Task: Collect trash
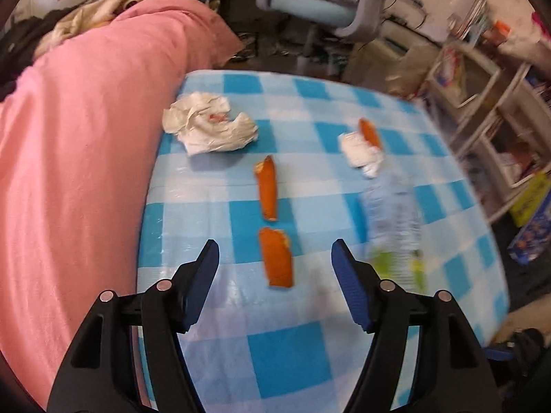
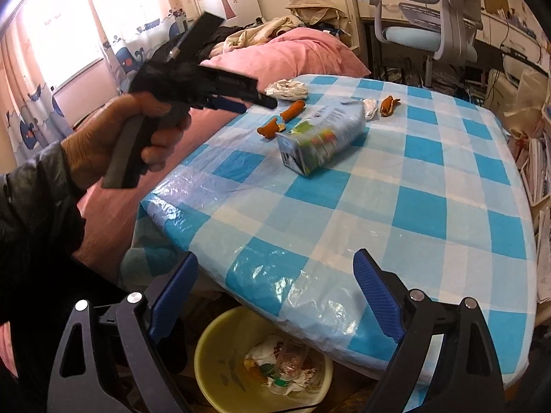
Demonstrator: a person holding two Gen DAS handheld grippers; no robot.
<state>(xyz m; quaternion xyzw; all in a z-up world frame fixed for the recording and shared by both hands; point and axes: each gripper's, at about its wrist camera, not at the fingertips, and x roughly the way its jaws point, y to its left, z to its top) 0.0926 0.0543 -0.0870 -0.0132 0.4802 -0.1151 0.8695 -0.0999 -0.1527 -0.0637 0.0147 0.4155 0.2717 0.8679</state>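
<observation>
On the blue checked tablecloth [image 1: 286, 361] lie two orange peel strips in a line, the near one [image 1: 277, 258] and a farther one [image 1: 267, 189]. A third peel [image 1: 370, 132] rests against a small white tissue wad [image 1: 361, 153]. A large crumpled tissue [image 1: 208, 125] lies at the far left edge. A blue-white carton [image 2: 320, 134] lies on its side, blurred in the left wrist view. My left gripper [image 1: 275, 246] is open just above the near peel, which sits between its fingers untouched. My right gripper [image 2: 275, 256] is open and holds nothing, above the table's near edge.
A yellow bin [image 2: 213, 354] with wrappers and tissue in it stands on the floor below the table's near edge. Pink bedding [image 1: 86, 120] presses against the table's left side. A desk chair [image 1: 310, 3] stands behind, and cluttered shelves [image 1: 489, 110] line the right.
</observation>
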